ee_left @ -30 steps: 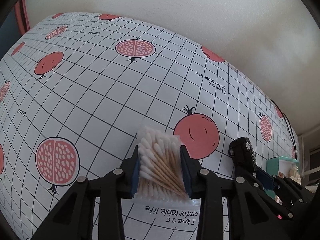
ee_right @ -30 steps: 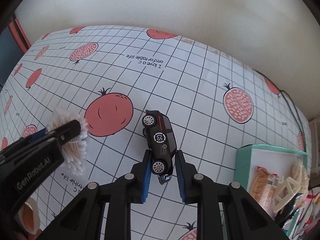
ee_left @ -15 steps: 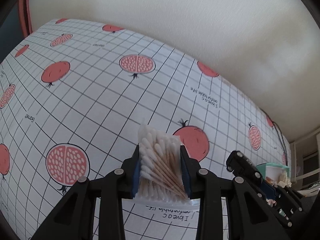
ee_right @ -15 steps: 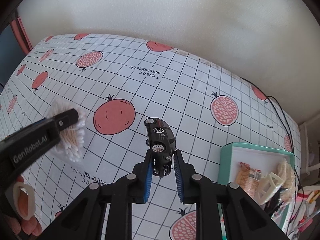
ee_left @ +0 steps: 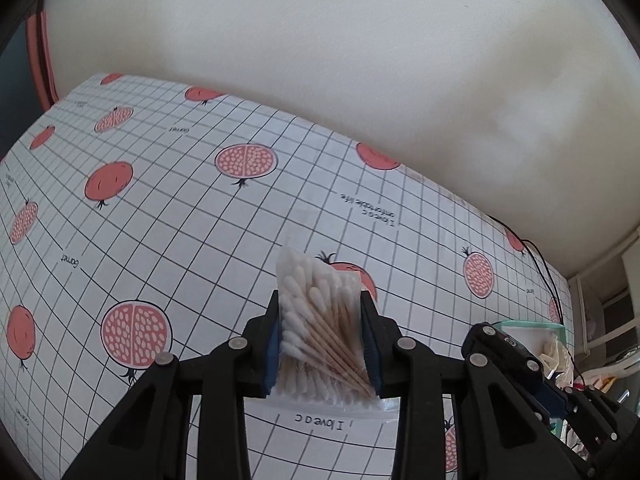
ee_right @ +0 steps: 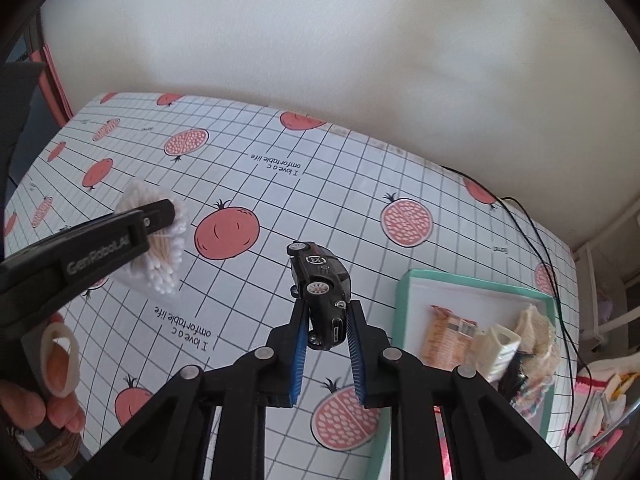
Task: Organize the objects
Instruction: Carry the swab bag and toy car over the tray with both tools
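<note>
My left gripper (ee_left: 320,312) is shut on a clear bag of cotton swabs (ee_left: 320,320), held above the tablecloth. The right wrist view shows the same cotton swabs (ee_right: 160,256) at the left, clamped in the left gripper (ee_right: 160,216). My right gripper (ee_right: 326,320) is shut on a small black toy car (ee_right: 322,284), lifted off the table with its nose tilted up and away. The toy car (ee_left: 504,348) also shows at the lower right of the left wrist view. A teal tray (ee_right: 404,300) lies to the right of the car.
The tray holds a snack packet (ee_right: 448,336), a cream hair clip (ee_right: 496,348) and lacy fabric (ee_right: 536,332). A black cable (ee_right: 536,232) runs along the table's right side. The pomegranate-print tablecloth (ee_right: 280,184) meets a pale wall. A person's hand (ee_right: 52,396) grips the left tool.
Both grippers have risen from the table with their loads. The toy car has come off the cloth and its nose now tilts upward; the swab bag sits higher too.
</note>
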A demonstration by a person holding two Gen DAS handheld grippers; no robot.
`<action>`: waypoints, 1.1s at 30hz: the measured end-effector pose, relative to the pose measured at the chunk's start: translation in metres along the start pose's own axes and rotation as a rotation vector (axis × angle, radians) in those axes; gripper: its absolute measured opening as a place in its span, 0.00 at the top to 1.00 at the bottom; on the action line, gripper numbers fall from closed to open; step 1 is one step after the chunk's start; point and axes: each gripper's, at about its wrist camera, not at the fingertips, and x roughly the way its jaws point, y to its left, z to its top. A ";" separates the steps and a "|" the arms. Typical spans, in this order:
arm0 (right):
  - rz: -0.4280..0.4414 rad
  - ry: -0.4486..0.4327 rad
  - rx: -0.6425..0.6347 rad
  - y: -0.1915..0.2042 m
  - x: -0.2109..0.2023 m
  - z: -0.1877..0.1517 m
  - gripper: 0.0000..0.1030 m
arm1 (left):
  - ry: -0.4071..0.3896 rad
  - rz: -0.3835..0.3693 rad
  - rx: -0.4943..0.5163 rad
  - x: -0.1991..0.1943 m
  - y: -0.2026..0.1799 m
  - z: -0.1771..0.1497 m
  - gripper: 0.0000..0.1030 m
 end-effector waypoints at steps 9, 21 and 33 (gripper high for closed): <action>0.028 -0.050 0.048 -0.028 -0.021 -0.024 0.80 | -0.011 0.021 0.066 -0.012 -0.028 -0.010 0.65; 0.056 -0.100 0.160 -0.086 -0.052 -0.075 0.80 | -0.017 -0.003 0.142 -0.048 -0.073 -0.031 0.65; 0.061 -0.127 0.257 -0.141 -0.071 -0.118 0.80 | -0.036 -0.011 0.208 -0.081 -0.114 -0.052 0.65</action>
